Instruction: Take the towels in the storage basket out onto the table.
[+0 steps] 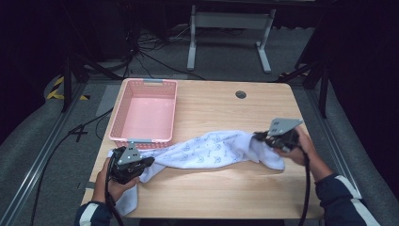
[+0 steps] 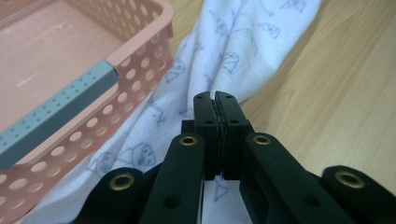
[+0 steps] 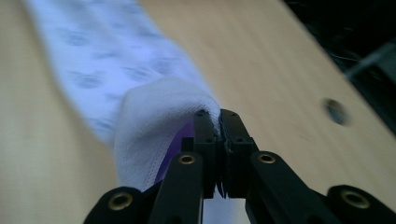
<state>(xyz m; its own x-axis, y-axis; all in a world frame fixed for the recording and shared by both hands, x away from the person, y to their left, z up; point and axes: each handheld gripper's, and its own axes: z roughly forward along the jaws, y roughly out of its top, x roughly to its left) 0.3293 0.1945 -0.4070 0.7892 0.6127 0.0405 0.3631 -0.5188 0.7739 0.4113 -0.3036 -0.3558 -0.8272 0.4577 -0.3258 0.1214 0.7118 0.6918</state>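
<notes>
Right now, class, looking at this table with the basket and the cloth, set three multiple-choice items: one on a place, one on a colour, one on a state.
1. Where does the basket stand on the table?
A. far left part
B. near right corner
C. middle of the near edge

2. What colour is the basket?
A. green
B. pink
C. black

3. How is the cloth held?
A. by neither gripper
B. by the left gripper alone
C. by both, one at each end

Answers: 1 A, it stands at the table's far left; 2 B, its walls are pink; 3 C, the left gripper and the right gripper are each shut on an end.
</notes>
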